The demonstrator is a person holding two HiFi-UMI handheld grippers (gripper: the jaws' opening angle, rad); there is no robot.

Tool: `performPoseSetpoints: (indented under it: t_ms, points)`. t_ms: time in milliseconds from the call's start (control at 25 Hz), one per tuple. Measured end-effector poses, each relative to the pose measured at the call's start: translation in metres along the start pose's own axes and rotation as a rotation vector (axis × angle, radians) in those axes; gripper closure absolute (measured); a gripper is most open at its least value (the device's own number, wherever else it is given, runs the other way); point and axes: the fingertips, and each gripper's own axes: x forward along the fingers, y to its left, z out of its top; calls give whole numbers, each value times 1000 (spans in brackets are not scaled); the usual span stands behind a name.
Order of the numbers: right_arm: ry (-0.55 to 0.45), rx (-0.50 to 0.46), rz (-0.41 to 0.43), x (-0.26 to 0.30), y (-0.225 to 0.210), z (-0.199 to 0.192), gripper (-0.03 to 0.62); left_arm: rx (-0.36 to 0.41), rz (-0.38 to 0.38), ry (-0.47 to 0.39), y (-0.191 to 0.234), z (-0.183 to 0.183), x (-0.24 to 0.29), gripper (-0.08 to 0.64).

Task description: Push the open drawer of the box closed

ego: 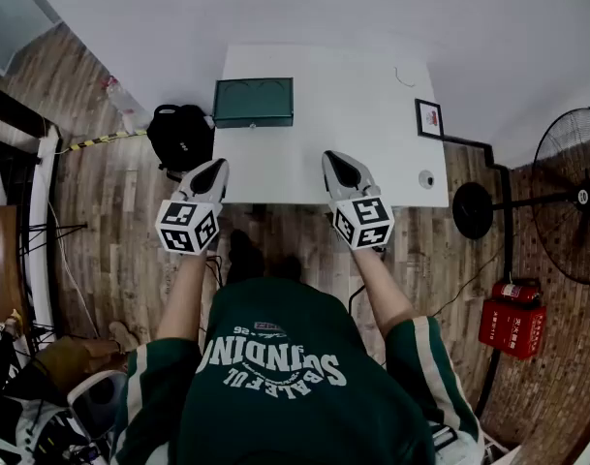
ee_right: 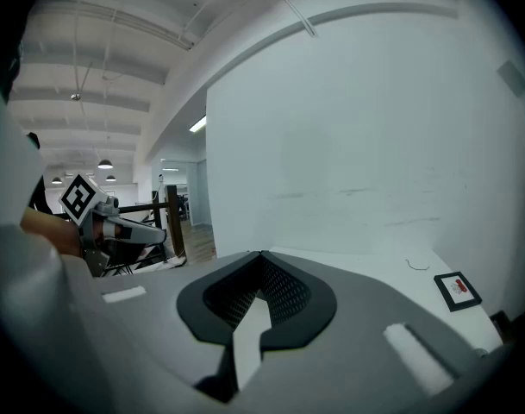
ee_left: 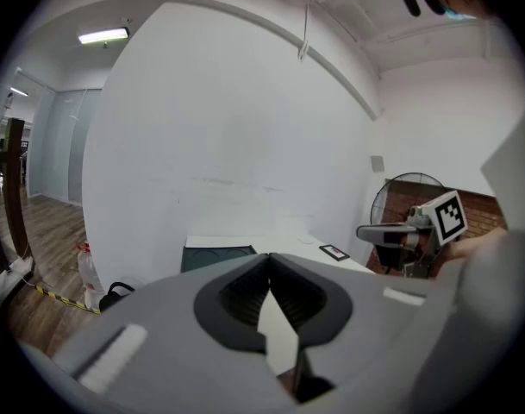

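Observation:
A dark green box (ego: 254, 102) stands at the back left of the white table (ego: 353, 134); in the left gripper view the box (ee_left: 217, 257) shows just beyond the jaws, and whether its drawer stands open cannot be told. My left gripper (ego: 213, 172) hovers at the table's near edge, below the box, jaw tips meeting with nothing held. My right gripper (ego: 341, 166) hangs level with it over the table's near middle, jaws likewise together and empty. Each gripper's marker cube (ego: 188, 227) faces the head camera.
A small framed picture (ego: 429, 117) lies at the table's right edge, with a thin wire (ego: 403, 77) behind it. A black backpack (ego: 181, 136) sits on the floor left of the table. A standing fan (ego: 573, 196) and a red extinguisher (ego: 512, 318) are at the right.

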Motion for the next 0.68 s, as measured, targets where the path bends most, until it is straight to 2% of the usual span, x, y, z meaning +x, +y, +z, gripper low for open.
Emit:
performPoseSetpoints:
  t_ms: [680]
  points:
    - [-15,5,14,-7,6,-1,591,7,2,-11,-12,1,-4,506]
